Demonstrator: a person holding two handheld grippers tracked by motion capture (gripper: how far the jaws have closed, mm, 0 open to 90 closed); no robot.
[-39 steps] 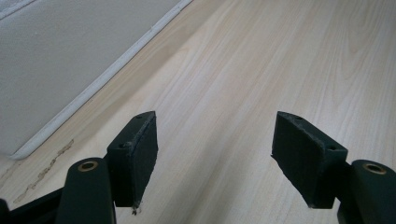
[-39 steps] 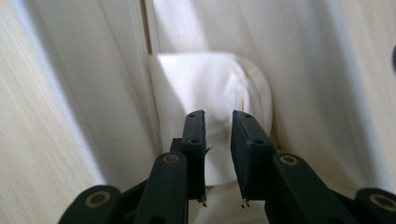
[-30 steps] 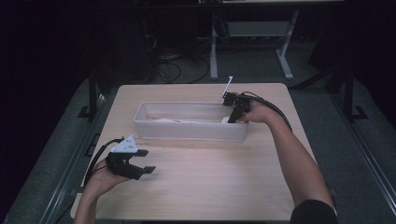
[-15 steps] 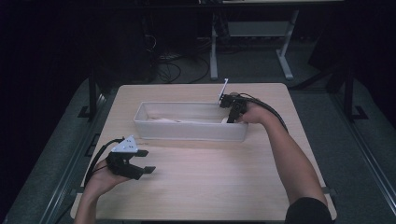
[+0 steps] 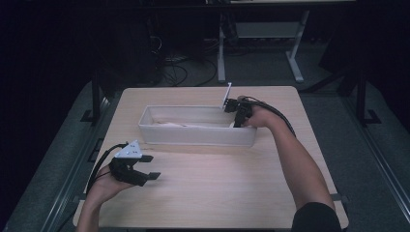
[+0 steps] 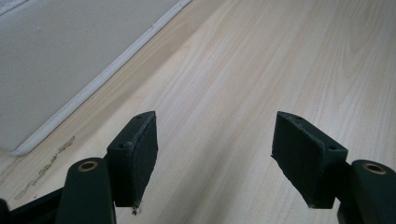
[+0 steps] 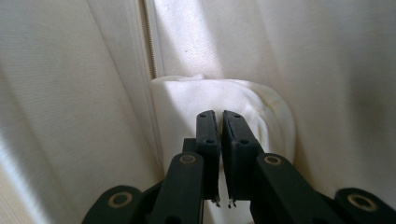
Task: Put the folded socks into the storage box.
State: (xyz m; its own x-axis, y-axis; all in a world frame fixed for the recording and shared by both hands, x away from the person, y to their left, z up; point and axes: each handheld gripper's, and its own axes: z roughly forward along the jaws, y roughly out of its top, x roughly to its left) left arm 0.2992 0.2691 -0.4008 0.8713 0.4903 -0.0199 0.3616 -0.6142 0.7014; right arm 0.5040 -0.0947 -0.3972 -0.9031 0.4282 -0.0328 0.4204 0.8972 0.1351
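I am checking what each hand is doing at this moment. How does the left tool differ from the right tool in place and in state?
The left tool is over the bare table, in front of the white bin; the right tool reaches down into that bin's right end.

The left tool's jaws stand wide open with nothing between them; the right tool's have just been closing and are nearly together over a white cloth. Whether they pinch it is unclear.

Both have black jaws.
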